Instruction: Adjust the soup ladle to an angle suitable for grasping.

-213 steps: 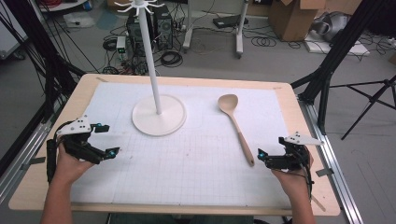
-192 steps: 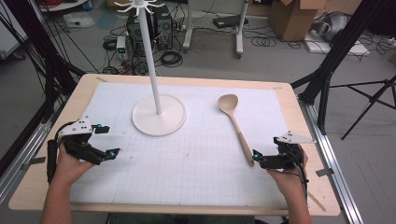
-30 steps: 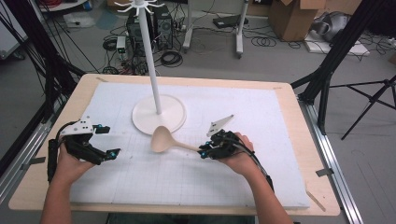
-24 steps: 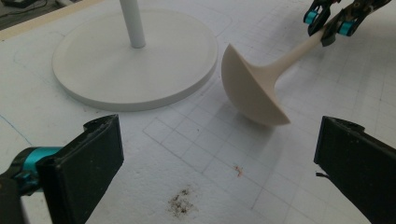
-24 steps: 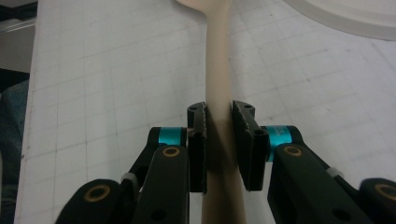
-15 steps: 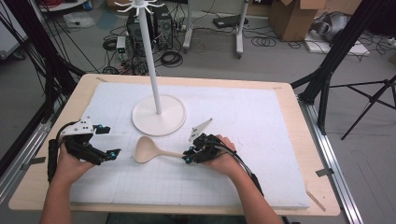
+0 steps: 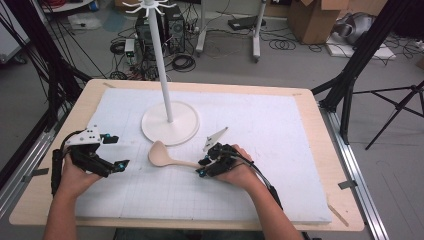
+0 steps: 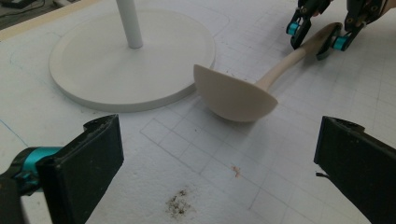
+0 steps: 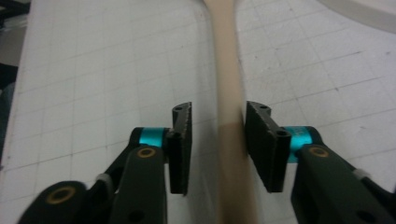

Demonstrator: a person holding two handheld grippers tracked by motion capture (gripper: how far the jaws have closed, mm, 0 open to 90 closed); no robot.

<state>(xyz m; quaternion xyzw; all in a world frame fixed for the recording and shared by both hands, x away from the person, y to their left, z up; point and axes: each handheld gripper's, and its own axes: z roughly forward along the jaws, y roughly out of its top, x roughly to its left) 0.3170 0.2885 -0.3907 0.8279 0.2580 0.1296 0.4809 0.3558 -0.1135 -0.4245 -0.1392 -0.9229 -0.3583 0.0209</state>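
Spoon handover, step in hand: setting the wooden spoon down between the two hands.

High view. Spoon [image 7: 167, 158] lies on the white mat of the desk [image 7: 310, 105], bowl to the left, just near of the white stand's base [image 7: 170, 123]. My right gripper [image 7: 204, 167] sits at the handle end; my left gripper [image 7: 121, 151] waits to the left of the bowl, apart from it.

Left gripper view. Its fingers [image 8: 81, 170] stand wide open with nothing between them. Spoon bowl [image 8: 233, 97] rests ahead on the grid, right beside the base rim. The right gripper [image 8: 317, 38] straddles the far handle end.

Right gripper view. Fingers [image 9: 180, 144] have just been opening; the handle [image 9: 231, 135] runs between them, a clear gap on the left pad, the right pad beside or barely brushing the wood — I cannot tell which. No grip on it, as I judge.

To do the step well: I would open a little wider, then back straight off along the handle so the spoon does not roll, and bring the left fingers squarely over the neck.
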